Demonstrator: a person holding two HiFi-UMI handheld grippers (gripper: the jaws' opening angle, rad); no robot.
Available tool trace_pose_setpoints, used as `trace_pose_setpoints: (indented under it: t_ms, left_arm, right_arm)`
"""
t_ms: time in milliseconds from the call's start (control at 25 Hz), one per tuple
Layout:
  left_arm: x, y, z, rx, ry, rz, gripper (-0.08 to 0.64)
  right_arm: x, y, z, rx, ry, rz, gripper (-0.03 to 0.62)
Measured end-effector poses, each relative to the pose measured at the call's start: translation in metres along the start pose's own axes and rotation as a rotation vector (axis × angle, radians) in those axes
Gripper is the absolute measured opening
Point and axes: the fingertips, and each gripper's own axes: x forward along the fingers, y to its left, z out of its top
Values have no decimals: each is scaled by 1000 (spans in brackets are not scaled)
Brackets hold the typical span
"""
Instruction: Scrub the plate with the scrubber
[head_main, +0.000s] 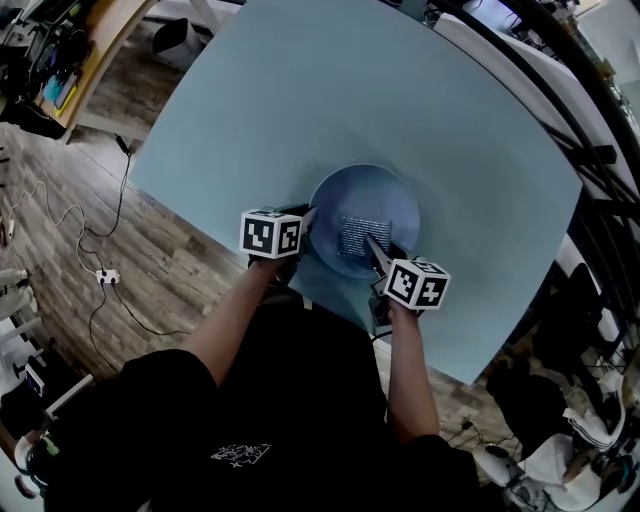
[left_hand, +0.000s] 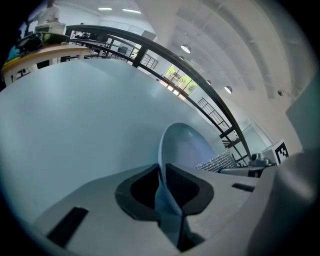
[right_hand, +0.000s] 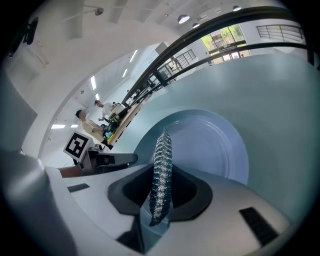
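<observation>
A pale blue plate (head_main: 375, 205) lies on the light blue table (head_main: 300, 90), near its front edge. My left gripper (head_main: 306, 222) is shut on the plate's left rim (left_hand: 161, 160), which stands between its jaws in the left gripper view. My right gripper (head_main: 378, 252) is shut on a silvery metal-mesh scrubber (head_main: 355, 236) that rests on the plate's middle. In the right gripper view the scrubber (right_hand: 161, 175) stands edge-on between the jaws, with the plate (right_hand: 215, 145) just beyond it. The scrubber (left_hand: 216, 161) also shows past the plate in the left gripper view.
The table's front edge (head_main: 330, 305) runs right below both grippers, with wood floor (head_main: 120, 270) and cables to the left. A black railing (head_main: 560, 90) curves past the table's right side. People sit at a desk (right_hand: 107, 122) far off in the right gripper view.
</observation>
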Motion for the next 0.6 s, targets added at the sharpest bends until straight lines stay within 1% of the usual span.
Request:
trace_pose_setpoints:
  t_ms: [280, 600]
  left_arm:
    - [0, -1, 1, 2, 0, 3, 49]
    - [0, -1, 3, 3, -2, 9, 44]
  right_arm:
    - [32, 22, 17, -55, -3, 19, 87]
    - [45, 13, 47, -55, -58, -18, 89]
